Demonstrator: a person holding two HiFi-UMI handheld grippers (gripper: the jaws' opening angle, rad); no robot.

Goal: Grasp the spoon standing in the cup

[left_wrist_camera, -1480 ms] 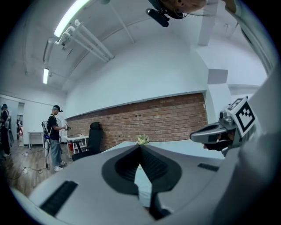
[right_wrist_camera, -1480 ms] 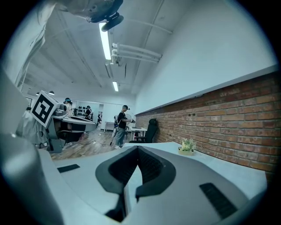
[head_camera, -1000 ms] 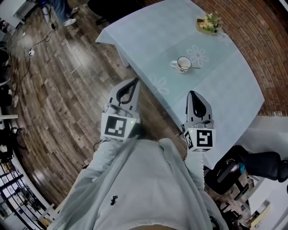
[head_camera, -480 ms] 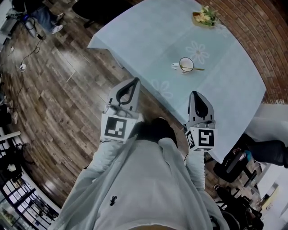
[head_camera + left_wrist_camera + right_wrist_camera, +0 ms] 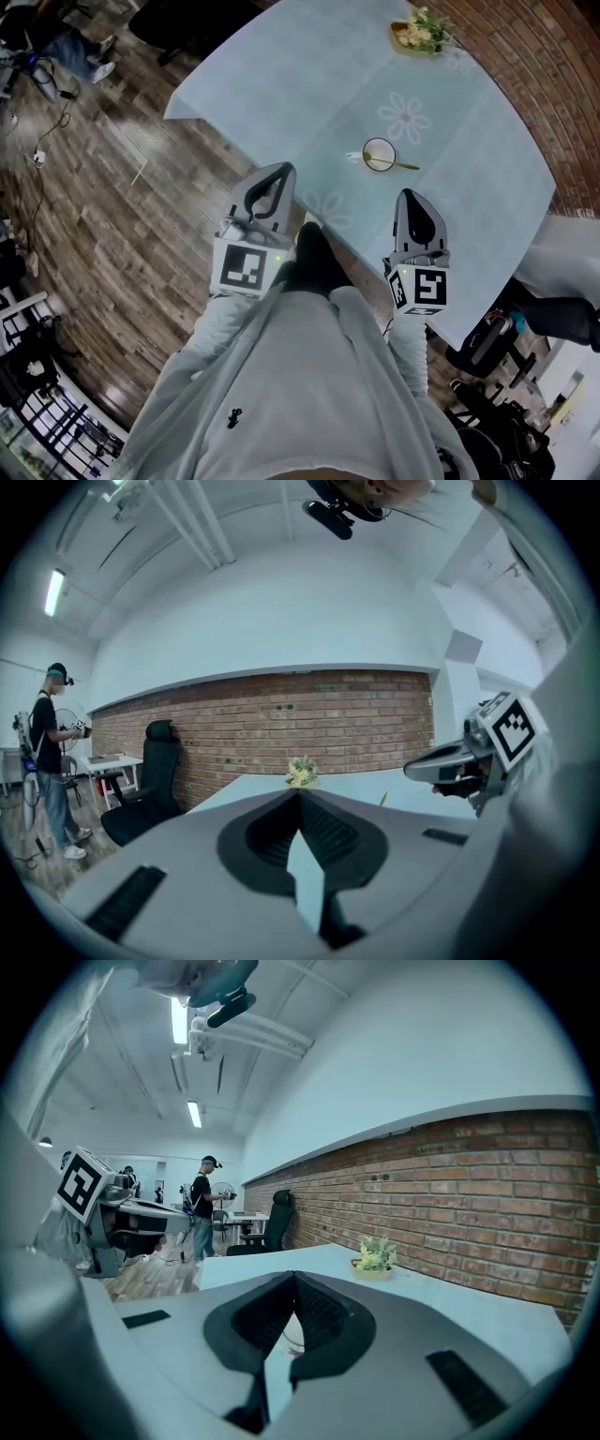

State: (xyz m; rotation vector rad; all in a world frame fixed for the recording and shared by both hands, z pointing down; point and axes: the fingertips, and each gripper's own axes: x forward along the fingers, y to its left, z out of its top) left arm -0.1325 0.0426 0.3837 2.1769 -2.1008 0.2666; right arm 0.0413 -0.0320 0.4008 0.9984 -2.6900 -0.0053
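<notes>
Left gripper [image 5: 284,169]: fingers pressed together at the tips, nothing between them. Right gripper [image 5: 405,194]: same, tips meeting, empty. The right gripper view shows a bit of pale rim low in the gap behind the tips (probably the cup, too small to be sure).

Both are held low and close to the body, side by side, pointing up the frame toward the table [image 5: 281,84]. This reads as an approach posture. The task isn't started and nothing has been touched. The closed tips seem to be just the resting state, so whichever gripper goes in has to open first.

Cup [image 5: 379,155] sits upper centre-right of the head view, on the cloth, well apart from both sets of tips. It's above and between the 2 grippers, nearer the right one's line, up and slightly left of its tip.

Spoon [image 5: 403,166] has its bowl in the cup and its handle leaning over the rim toward the right of the frame. That puts the free end on the right gripper's side, so I judge right is the natural pick. It should open narrow and come in along the handle clear of the rim.

Flower dish [image 5: 417,33] is at the top of the frame, far from the path.
</notes>
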